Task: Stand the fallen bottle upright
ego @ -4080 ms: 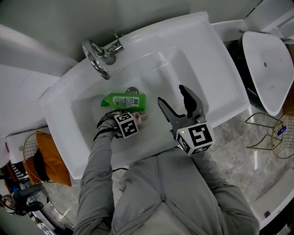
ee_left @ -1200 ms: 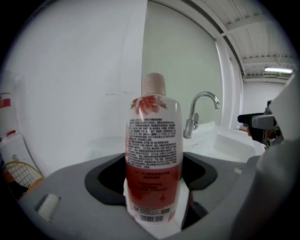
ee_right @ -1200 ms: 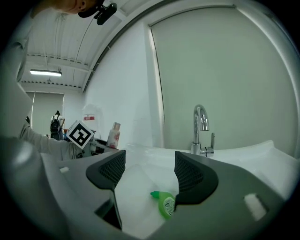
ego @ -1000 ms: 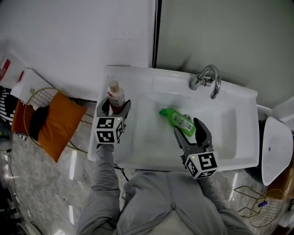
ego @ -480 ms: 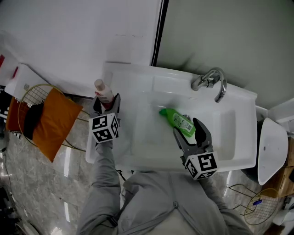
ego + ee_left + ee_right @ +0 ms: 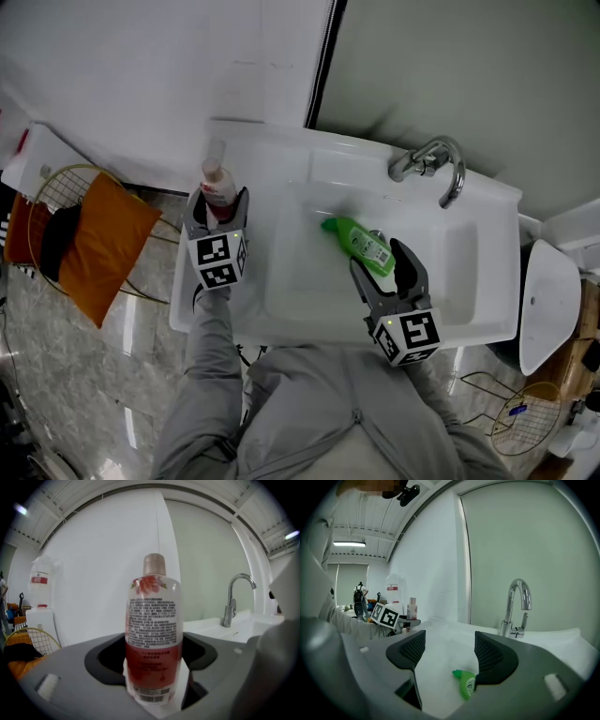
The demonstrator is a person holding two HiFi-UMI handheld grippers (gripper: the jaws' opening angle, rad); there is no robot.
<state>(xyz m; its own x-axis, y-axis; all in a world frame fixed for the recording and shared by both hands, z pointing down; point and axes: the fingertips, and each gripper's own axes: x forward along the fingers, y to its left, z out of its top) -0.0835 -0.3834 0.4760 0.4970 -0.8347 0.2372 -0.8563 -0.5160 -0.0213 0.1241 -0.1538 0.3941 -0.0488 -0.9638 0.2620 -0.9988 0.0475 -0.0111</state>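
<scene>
right gripper [image 6: 450, 652]: over the front part of the sink [image 6: 497, 281], jaws apart with nothing between the pads. it points into the basin, probably lined up on the bottle lying there.
left gripper [image 6: 220, 206]: at the sink's left rim, jaws clamped on the lower body of the red bottle [image 6: 153, 620]. the low grip looks chosen so the base can meet the ledge squarely.
green bottle [image 6: 359, 243]: on its side in the middle of the sink's basin, cap toward the back left corner, just past the right gripper's tips. it rests where the basin slopes, so it may roll when nudged.
red bottle: upright at the sink's left rim, cap up. whether its base already sits on the rim i cannot tell.
faucet [image 6: 433, 161]: on the sink's back rim, spout curving over the basin, well apart from both bottles.
judgement: one bottle stands on the sink's rim. the green one is not yet upright and needs a grip across its body before it is tipped up.
</scene>
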